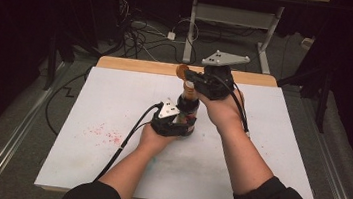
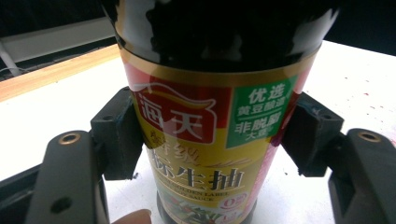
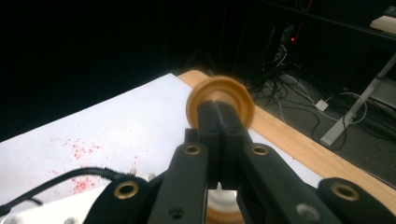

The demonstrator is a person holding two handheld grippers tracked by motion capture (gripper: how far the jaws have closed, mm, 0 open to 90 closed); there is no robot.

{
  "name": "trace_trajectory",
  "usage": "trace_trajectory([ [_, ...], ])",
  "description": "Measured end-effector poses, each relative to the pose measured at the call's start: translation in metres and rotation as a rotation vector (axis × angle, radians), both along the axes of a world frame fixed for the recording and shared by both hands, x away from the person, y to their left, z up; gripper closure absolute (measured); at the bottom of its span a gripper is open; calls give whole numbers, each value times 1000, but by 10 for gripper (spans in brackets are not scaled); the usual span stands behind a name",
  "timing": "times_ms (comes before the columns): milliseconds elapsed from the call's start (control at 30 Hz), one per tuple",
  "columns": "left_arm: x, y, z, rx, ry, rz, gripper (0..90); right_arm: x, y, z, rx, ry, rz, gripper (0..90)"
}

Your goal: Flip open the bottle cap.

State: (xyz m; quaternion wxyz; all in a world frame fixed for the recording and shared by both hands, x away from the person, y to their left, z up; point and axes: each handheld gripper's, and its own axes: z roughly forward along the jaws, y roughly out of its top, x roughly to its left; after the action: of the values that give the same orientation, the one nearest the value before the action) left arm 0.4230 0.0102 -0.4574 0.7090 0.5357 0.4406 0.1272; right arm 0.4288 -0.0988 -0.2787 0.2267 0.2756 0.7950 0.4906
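Note:
A dark soy sauce bottle (image 1: pixel 188 106) with a red, yellow and green label (image 2: pixel 205 140) stands upright on the white tabletop (image 1: pixel 114 97). My left gripper (image 1: pixel 177 126) is shut on the bottle's lower body, one pad (image 2: pixel 116 135) pressing on each side. My right gripper (image 1: pixel 187 75) hovers just above the bottle's uncapped neck (image 1: pixel 188 87). Its jaws are shut on a round orange cap (image 3: pixel 198 100), which it holds on edge. The same cap (image 1: pixel 182 71) is lifted clear of the neck. The bottle's pale spout (image 3: pixel 219 205) shows below the right jaws.
Red specks (image 1: pixel 105 132) dot the white sheet to the left of the bottle. A wooden strip (image 1: pixel 138 65) runs along the table's far edge. Beyond it are floor cables (image 1: pixel 141 35) and a desk frame (image 1: pixel 234 20). The left gripper's cable (image 1: pixel 130 134) trails toward the near edge.

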Motion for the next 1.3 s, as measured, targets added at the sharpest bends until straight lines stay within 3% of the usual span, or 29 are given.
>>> trace_trajectory([
  [233,0,0,0,-2,1,0,289,-2,-2,4,12,-9,2,900],
  [433,0,0,0,0,4,1,288,-9,-15,9,23,-23,-6,900],
  [700,0,0,0,1,5,0,286,-14,-34,4,32,-25,-24,900],
  [733,0,3,0,44,-7,-30,285,-15,-36,3,32,-24,-25,900],
  [1000,0,4,0,43,-2,-32,284,-15,-56,-24,29,5,-52,900],
  [1300,0,4,1,46,2,-32,281,-12,-70,-70,21,64,-67,900],
])
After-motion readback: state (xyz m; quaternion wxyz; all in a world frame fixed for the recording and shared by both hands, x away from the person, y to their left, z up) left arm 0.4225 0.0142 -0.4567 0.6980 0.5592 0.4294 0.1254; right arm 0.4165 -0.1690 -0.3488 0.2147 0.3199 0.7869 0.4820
